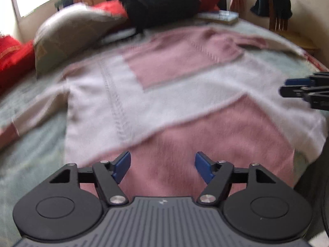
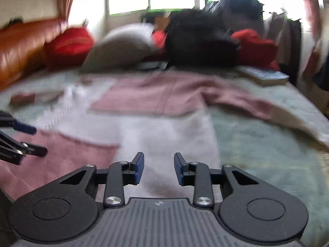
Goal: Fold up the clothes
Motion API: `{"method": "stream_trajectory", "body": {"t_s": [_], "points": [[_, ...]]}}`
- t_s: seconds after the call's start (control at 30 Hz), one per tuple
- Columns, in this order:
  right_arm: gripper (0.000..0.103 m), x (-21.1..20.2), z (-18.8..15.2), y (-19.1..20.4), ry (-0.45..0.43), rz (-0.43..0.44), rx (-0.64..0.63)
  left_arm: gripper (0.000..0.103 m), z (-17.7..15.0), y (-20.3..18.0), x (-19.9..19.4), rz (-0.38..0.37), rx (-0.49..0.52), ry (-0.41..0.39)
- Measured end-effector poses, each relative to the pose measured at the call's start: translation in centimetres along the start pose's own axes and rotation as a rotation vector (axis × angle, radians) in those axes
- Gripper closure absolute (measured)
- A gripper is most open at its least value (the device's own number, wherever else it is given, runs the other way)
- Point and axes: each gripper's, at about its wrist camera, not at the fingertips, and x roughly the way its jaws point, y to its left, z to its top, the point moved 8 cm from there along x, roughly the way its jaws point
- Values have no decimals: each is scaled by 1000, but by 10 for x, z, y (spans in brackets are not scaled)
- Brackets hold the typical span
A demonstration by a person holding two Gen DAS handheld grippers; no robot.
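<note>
A pink and white patchwork sweater (image 1: 174,94) lies spread flat on the pale green bed cover (image 1: 30,144), one sleeve out to the left and one to the far right. My left gripper (image 1: 162,167) hovers over the sweater's near pink panel, open, nothing between its blue pads. In the right wrist view the same sweater (image 2: 156,111) stretches ahead. My right gripper (image 2: 158,167) is over its near white part, jaws apart and empty. The right gripper (image 1: 287,87) shows at the right edge of the left wrist view; the left gripper (image 2: 30,140) shows at the left edge of the right wrist view.
A grey pillow (image 1: 70,35), red cushions (image 1: 12,59) and a black heap of cloth (image 1: 160,2) lie at the head of the bed. A book (image 2: 265,75) rests at the far right of the bed. An orange sofa (image 2: 22,45) stands on the left.
</note>
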Motion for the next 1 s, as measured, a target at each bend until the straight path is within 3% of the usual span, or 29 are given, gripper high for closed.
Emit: {"method": "stream_trajectory", "body": {"t_s": [0.07, 0.13, 0.23, 0.33, 0.4, 0.47, 0.6, 0.7, 0.73, 0.87, 1.0], "points": [[59, 3, -20, -5, 42, -33, -30, 20, -23, 0, -9, -34, -18, 12], [42, -8, -38, -13, 38, -35, -10, 12, -49, -1, -20, -62, -56, 37], [41, -29, -51, -23, 51, -1, 48, 10, -67, -5, -36, -77, -7, 78], [40, -37, -34, -15, 46, 27, 60, 10, -41, 2, -48, -115, 13, 47], [35, -34, -12, 1, -7, 74, 37, 10, -9, 16, -49, -114, -2, -44], [32, -22, 10, 19, -46, 111, 9, 10, 19, 32, -35, -103, -40, -81], [32, 25, 33, 57, -27, 170, -27, 10, 42, 52, 21, -67, -118, -40], [31, 47, 21, 74, 41, 184, -56, 9, 24, 55, 46, -32, -140, 14], [29, 47, 12, 74, 54, 182, -62, 9, 17, 56, 42, -34, -165, -12], [18, 13, -25, 66, 33, 164, -45, 7, -19, 51, 12, -5, -208, -42], [8, -14, -47, 65, 71, 148, -39, 5, -39, 41, -8, 30, -194, -14]]}}
